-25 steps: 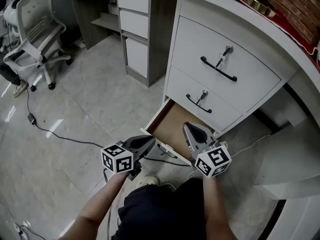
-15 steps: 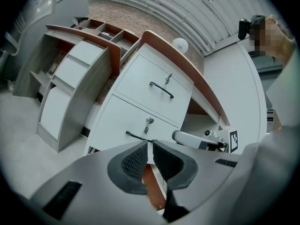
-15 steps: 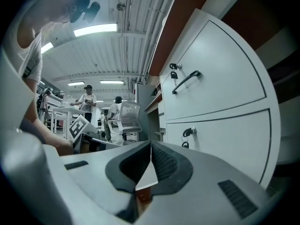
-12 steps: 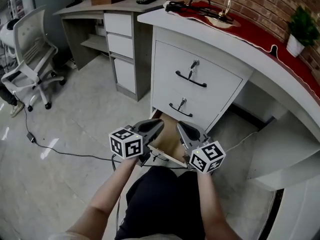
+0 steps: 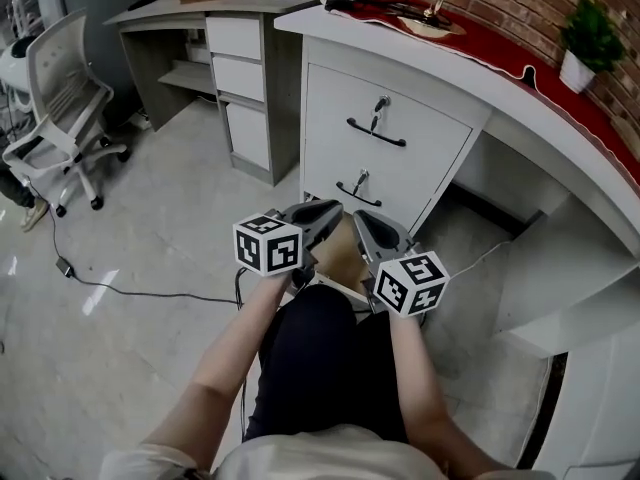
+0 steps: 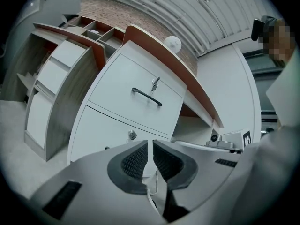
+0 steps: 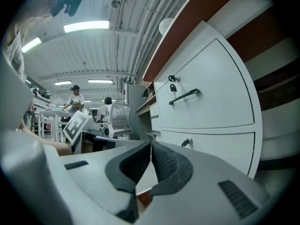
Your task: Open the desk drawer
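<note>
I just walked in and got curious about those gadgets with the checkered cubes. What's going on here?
A person is at a white desk, holding a two-jaw gripper in each hand. The left gripper and the right gripper both point toward the drawer stack and hold nothing. The left one's jaws are slightly apart and the right one's are together. The bottom drawer is pulled out below them, its wooden inside showing, while the two drawers above are closed.
</note>
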`<state>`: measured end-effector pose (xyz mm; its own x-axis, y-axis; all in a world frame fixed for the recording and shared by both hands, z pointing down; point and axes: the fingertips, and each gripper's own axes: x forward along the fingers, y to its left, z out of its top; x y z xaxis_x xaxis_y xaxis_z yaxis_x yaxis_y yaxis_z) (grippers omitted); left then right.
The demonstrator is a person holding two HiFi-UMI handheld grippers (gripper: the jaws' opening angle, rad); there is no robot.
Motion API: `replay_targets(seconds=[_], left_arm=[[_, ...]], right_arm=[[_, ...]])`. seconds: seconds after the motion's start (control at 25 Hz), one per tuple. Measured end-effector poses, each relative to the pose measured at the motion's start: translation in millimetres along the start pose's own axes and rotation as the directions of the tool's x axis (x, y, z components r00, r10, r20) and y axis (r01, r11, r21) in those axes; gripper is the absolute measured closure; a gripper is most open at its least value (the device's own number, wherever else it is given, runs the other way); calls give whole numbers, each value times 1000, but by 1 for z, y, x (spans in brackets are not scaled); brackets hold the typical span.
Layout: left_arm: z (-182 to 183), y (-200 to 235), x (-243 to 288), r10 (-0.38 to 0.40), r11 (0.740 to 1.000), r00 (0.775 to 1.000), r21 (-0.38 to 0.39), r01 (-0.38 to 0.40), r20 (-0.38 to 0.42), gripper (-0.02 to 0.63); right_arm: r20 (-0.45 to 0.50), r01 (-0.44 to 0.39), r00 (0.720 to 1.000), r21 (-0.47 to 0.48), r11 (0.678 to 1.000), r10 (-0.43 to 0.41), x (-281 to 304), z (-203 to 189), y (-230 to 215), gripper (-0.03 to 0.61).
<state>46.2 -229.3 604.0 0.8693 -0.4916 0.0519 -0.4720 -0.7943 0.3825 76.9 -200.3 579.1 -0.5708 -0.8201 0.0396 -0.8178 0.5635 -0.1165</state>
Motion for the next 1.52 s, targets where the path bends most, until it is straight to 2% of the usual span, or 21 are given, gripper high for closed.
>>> replay_targets(seconds=[0.24, 0.64, 0.84, 1.08, 1.28, 1.4, 1.52], left_arm=[[3, 3, -2, -17, 1000, 1000, -26, 17, 12, 572], [9, 11, -12, 12, 1000, 1000, 11, -12, 3, 574], [6, 19, -12, 7, 999, 1000, -45, -6, 13, 574], [2, 28, -1, 13, 999, 1000, -52, -13, -8, 574], [3, 28, 11, -5, 994, 1000, -108, 2, -28, 574], [7, 21, 15, -2, 988, 998, -153, -8, -69, 574], [25, 16, 19, 15, 987, 996, -159, -29, -88, 574]], right_arm=[[-12, 19, 1000, 3, 1000, -19, 0, -1, 9, 561], [5, 26, 1000, -6, 1000, -26, 4, 3, 2, 561], [16, 17, 1000, -5, 1000, -17, 7, 6, -1, 561], [2, -19, 1000, -5, 1000, 19, 10, 5, -6, 561], [-22, -60, 998, 85, 995, 62, 5, 2, -8, 561], [-91, -26, 995, 138, 990, 39, 0, 4, -9, 561], [-156, 22, 988, 158, 987, 3, 0, 17, -12, 561]])
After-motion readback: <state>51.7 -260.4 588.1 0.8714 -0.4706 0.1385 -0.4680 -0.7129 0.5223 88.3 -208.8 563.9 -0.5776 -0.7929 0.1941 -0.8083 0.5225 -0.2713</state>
